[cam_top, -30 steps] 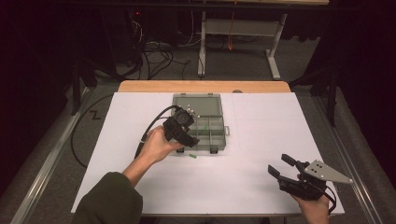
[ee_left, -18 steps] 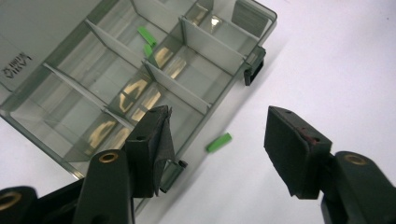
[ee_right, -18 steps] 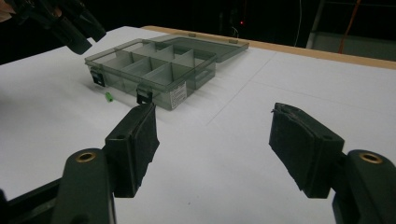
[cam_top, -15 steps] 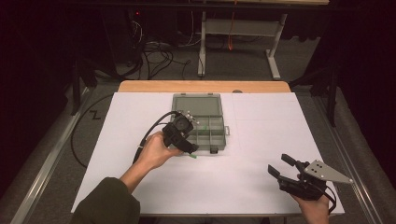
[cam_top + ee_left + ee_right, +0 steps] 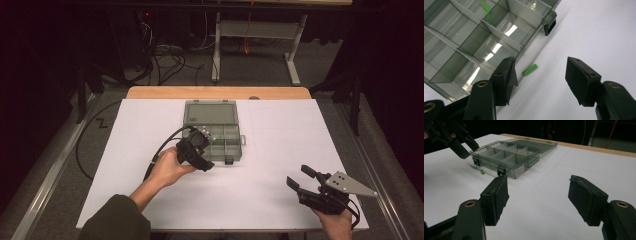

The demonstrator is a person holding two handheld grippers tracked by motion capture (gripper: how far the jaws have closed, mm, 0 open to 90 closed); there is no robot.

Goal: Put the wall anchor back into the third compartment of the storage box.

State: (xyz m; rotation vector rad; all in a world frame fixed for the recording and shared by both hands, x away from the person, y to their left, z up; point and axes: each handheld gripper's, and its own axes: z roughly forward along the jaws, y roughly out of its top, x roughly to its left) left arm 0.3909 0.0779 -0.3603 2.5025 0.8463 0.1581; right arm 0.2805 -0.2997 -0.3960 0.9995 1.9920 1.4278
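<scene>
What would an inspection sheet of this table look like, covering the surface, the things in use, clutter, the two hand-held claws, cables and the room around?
Surface: white sheet-covered table with a bare wooden strip along its far edge.
Job's things: clear grey plastic compartment box, lid folded open flat behind it; small green plastic plug lying on the table just outside the box's front wall; another green piece in a far compartment.
Clutter: nothing seen.
Grippers: left gripper open, jaws straddling the plug without touching it; right gripper open, nothing between its jaws, near the table's front right corner.
Cables: black cable trailing from the left gripper; loose cables on the floor behind.
Surroundings: dark room, metal table frame beyond.
</scene>
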